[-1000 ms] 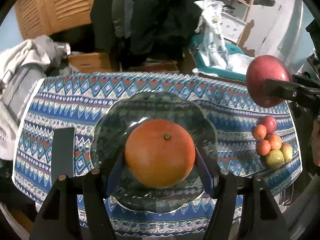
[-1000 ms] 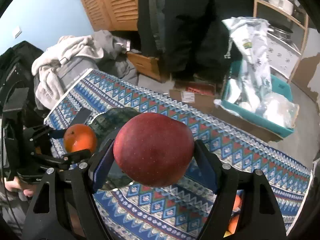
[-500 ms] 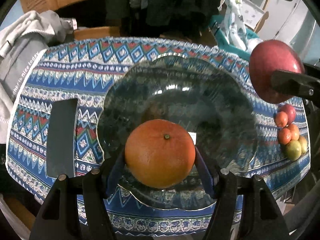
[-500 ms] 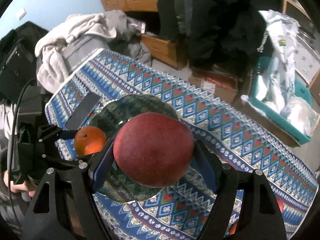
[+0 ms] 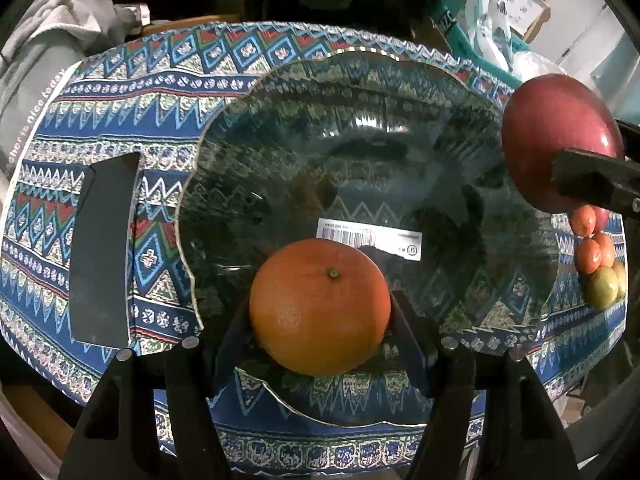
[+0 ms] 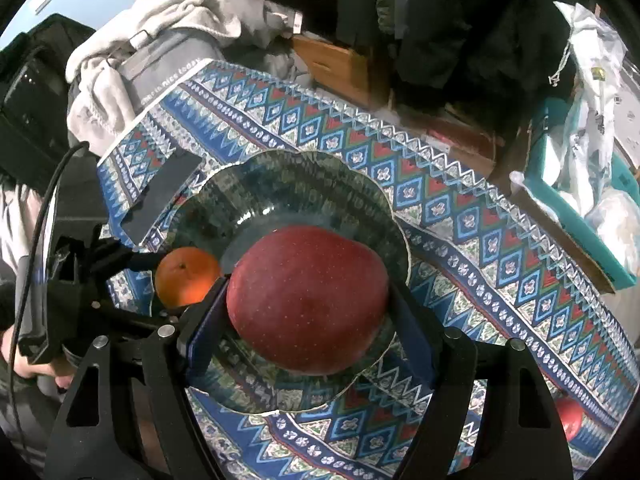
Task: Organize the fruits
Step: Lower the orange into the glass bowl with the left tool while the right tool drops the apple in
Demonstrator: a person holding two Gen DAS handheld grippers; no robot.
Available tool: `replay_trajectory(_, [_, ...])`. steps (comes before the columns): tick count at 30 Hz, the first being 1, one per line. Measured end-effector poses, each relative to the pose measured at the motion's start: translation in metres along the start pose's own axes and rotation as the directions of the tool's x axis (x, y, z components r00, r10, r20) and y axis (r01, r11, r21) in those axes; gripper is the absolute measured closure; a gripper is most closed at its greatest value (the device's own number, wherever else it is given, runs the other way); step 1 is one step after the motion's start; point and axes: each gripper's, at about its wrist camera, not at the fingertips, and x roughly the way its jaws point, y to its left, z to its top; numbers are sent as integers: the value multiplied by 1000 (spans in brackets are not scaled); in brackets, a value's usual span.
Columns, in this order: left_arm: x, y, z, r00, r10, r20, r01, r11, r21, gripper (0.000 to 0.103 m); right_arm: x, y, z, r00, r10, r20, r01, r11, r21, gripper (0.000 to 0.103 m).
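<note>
My left gripper (image 5: 320, 312) is shut on a large orange (image 5: 320, 306) and holds it over the near rim of a clear glass plate (image 5: 360, 140) on the patterned tablecloth. My right gripper (image 6: 308, 300) is shut on a big red apple (image 6: 308, 300) above the plate (image 6: 296, 188). The apple also shows at the right in the left wrist view (image 5: 556, 148), and the orange at the left in the right wrist view (image 6: 186, 276).
A dark flat phone-like slab (image 5: 102, 248) lies left of the plate. Several small fruits (image 5: 598, 256) cluster at the table's right edge. A grey bag and towels (image 6: 160, 52) sit past the left end; a teal bin (image 6: 576, 200) stands beyond the table.
Both grippers have moved down and closer to the plate with their fruits still held. The plate now fills much more of both views.
</note>
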Motion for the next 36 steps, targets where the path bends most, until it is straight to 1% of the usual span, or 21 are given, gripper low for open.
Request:
replay_trajectory(2, [3, -1, 0, 1000, 0, -8, 0, 1000, 3, 33, 4, 0, 0, 1000, 0, -8, 0, 1000, 0, 25])
replay_trajectory(9, [-1, 1, 3, 1000, 1, 17, -1, 1000, -20, 33, 20, 1, -5, 999, -2, -41, 2, 1000, -3, 25])
replay_trajectory(13, [-11, 2, 3, 999, 5, 35, -4, 1000, -23, 33, 30, 2, -9, 998, -4, -68, 4, 1000, -10, 25])
replay_trajectory(19, [-22, 1, 1, 997, 41, 63, -42, 999, 7, 32, 42, 1, -13, 994, -24, -109, 23, 1000, -14, 25])
replay_trajectory(22, [-23, -1, -2, 996, 53, 67, -55, 998, 18, 32, 48, -1, -16, 990, -52, -132, 50, 999, -19, 25])
replay_trajectory(24, [-25, 0, -5, 996, 54, 67, -56, 998, 17, 32, 45, 1, -17, 991, -65, -116, 60, 997, -44, 25])
replay_trajectory(27, [-26, -2, -4, 996, 62, 70, -64, 998, 16, 32, 37, 1, -14, 995, -35, -93, 33, 999, -22, 26])
replay_trajectory(29, [-30, -4, -4, 994, 75, 86, -77, 997, 22, 32, 31, 0, -12, 996, -38, -76, 37, 999, -13, 26])
replay_trajectory(34, [-44, -9, 0, 990, 66, 121, -69, 997, 21, 32, 13, -4, -11, 999, -36, -32, 36, 999, 13, 26])
replay_trajectory(36, [-50, -13, 3, 988, 71, 138, -76, 997, 26, 30, 1, -7, -11, 999, -39, -6, 39, 999, 28, 26])
